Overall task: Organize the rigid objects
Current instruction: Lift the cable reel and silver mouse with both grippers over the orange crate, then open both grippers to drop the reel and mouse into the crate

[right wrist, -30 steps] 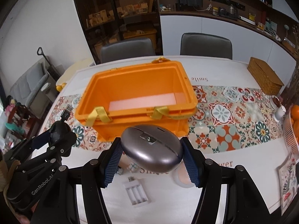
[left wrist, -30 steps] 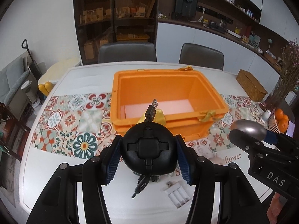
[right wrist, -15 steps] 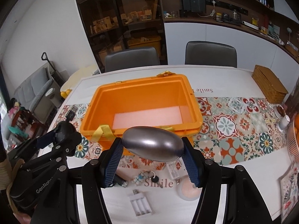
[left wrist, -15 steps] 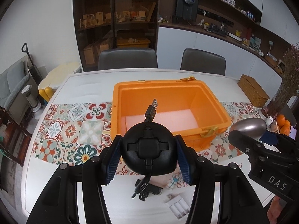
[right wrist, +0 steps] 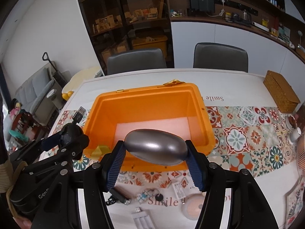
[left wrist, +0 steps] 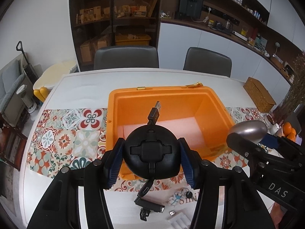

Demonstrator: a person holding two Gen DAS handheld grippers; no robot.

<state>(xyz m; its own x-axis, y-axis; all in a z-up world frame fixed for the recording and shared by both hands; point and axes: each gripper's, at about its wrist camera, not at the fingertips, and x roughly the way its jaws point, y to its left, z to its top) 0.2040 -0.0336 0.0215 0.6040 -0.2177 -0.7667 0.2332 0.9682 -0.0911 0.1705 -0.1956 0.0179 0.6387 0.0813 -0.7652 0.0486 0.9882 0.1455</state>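
My left gripper (left wrist: pixel 151 157) is shut on a round black cable reel (left wrist: pixel 151 152) with a USB plug (left wrist: pixel 154 112) sticking up, held above the near rim of the open orange box (left wrist: pixel 167 97). My right gripper (right wrist: pixel 155 149) is shut on a smooth grey egg-shaped case (right wrist: pixel 155 147), also over the box's (right wrist: pixel 146 95) near edge. Each gripper shows in the other's view, the grey case on the right (left wrist: pixel 247 130) and the reel on the left (right wrist: pixel 73 137). The box holds only a pale foam floor (right wrist: pixel 152 127).
Small items lie on the white table near me: a black flashlight (left wrist: pixel 149 206), a key ring (right wrist: pixel 150 195), a white battery holder (right wrist: pixel 141 220), a small white card (right wrist: pixel 178 189), a round pinkish disc (right wrist: pixel 192 208). A wicker box (right wrist: pixel 281 95) sits far right. Two chairs stand behind.
Both grippers have risen and moved forward toward the orange box, each still holding its object. More of the items on the table near me have come into view.
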